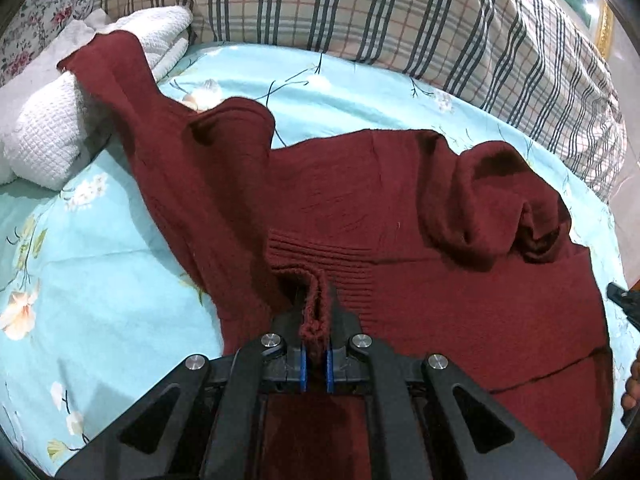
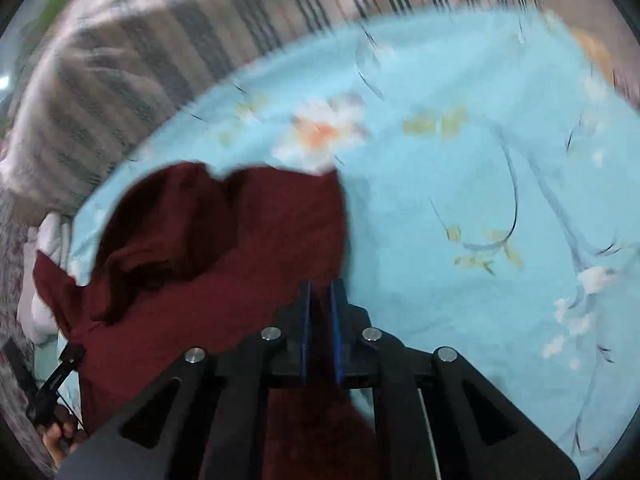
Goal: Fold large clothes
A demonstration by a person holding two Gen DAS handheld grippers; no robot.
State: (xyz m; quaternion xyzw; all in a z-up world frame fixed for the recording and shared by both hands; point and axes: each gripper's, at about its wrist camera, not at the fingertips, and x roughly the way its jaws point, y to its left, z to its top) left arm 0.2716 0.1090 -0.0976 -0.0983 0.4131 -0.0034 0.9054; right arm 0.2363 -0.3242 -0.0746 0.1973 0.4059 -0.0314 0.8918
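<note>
Apparently one maroon sweater (image 1: 400, 200), two claws.

Lighting: even, moderately bright indoor; soft shadows in sweater (image 1: 400, 208) folds. Left wrist view sharp; right wrist view motion-blurred throughout (fisheye bending, dark corners, both).

Floral blue bedsheet (image 1: 100, 240); plaid pillows (image 1: 360, 20); white towel (image 1: 48, 140).

Domestic bedroom. A bed is made up with a light-blue floral sheet (image 1: 100, 240). Large plaid-covered bedding (image 1: 400, 20) is banked along the far side. A folded white waffle-weave blanket (image 1: 52, 136) lies far left, beside pink-flowered fabric (image 1: 36, 8). A dark red knitted garment (image 1: 360, 200) is spread on the sheet.
</note>
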